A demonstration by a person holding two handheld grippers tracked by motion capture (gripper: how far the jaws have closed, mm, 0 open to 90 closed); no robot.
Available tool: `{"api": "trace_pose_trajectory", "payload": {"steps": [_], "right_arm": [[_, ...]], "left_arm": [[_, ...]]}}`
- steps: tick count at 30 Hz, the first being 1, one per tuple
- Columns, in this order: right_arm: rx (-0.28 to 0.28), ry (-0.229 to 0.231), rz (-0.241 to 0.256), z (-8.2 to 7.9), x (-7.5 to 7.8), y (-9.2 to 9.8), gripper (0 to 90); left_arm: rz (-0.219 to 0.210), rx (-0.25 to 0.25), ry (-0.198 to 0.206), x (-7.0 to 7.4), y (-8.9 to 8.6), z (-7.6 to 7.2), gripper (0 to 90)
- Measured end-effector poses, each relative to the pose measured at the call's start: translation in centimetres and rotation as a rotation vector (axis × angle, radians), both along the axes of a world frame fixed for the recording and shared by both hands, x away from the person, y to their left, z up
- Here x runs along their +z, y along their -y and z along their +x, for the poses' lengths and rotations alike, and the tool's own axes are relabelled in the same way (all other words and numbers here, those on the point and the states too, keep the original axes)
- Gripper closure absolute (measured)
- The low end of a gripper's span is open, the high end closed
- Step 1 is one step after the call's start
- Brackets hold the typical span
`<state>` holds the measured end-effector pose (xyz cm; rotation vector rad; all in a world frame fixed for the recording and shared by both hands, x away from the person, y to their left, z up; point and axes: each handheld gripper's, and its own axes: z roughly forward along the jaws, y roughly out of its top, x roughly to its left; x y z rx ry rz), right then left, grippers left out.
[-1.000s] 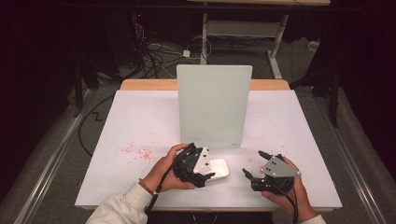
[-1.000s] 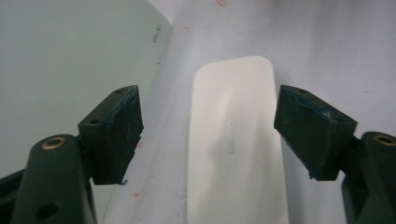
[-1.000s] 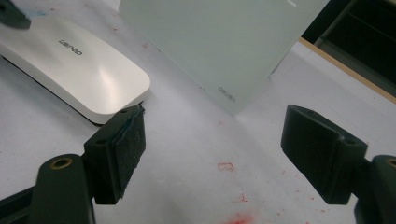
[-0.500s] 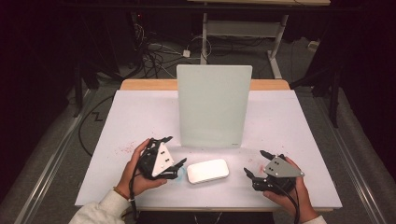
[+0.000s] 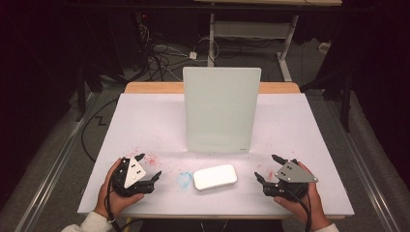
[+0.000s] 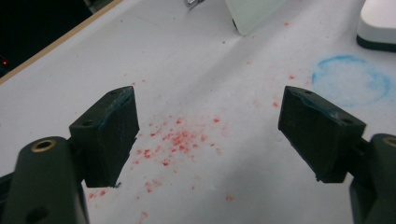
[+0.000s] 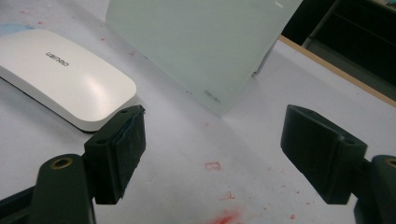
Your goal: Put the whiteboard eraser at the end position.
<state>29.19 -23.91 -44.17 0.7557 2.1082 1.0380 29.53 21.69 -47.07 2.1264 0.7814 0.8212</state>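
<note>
In the lower centre of the high view a white eraser block (image 5: 215,177) lies flat on the table (image 5: 145,125), between the two grippers and touching neither. The left gripper (image 5: 149,168), at lower left, has its jaws spread wide over red specks (image 6: 180,140). The right gripper (image 5: 266,168), at lower right, also gapes empty. A pale upright board (image 5: 221,109) stands behind the block.

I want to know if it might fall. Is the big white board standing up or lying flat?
Standing up. The board rises on its bottom edge from the table, behind the flat white box. What props it up is hidden.
</note>
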Motion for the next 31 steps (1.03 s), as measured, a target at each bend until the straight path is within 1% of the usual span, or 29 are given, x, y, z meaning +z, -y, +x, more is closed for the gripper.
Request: {"api": "trace_pose_trajectory", "payload": {"steps": [1, 2, 5, 9, 12, 17, 23, 25, 27, 31], "right_arm": [[0.000, 0.000, 0.000, 0.0, 0.0, 0.0, 22.8], [0.000, 0.002, -0.003, -0.1, 0.0, -0.1, 22.8], [0.002, 0.004, -0.005, -0.1, 0.1, -0.2, 22.8], [-0.002, 0.002, -0.015, 0.1, -0.1, -0.2, 22.8], [-0.013, -0.003, -0.013, 0.2, -0.2, 0.1, 22.8], [-0.029, 0.002, -0.007, 0.5, -0.1, 0.6, 22.9], [-0.028, 0.003, -0.004, 0.8, -0.1, 0.6, 22.9], [-0.028, 0.001, 0.000, 1.0, -0.1, 0.6, 22.9], [-0.029, 0.001, 0.006, 1.1, -0.2, 0.5, 22.9], [-0.032, -0.006, 0.014, 1.5, -0.4, 0.5, 22.9]], "left_arm": [[-0.017, 0.000, 0.007, 0.1, 0.1, -0.1, 19.3], [-0.026, -0.002, 0.009, 0.2, 0.1, -0.1, 19.3], [-0.008, -0.003, 0.004, 0.1, 0.2, -0.1, 19.2], [-0.016, 0.003, -0.007, 0.1, 0.2, 0.2, 19.0], [-0.025, 0.007, -0.011, 0.1, 0.4, 0.4, 19.0], [-0.002, 0.000, -0.022, -0.2, 0.8, 0.6, 19.0], [-0.007, 0.003, -0.023, -0.1, 1.0, 0.5, 19.0], [0.000, 0.009, -0.016, -0.1, 1.0, 0.3, 19.0], [-0.011, 0.017, -0.020, 0.0, 0.8, 0.3, 19.0], [-0.008, 0.035, -0.030, -0.2, 0.5, 0.4, 19.0]]}}
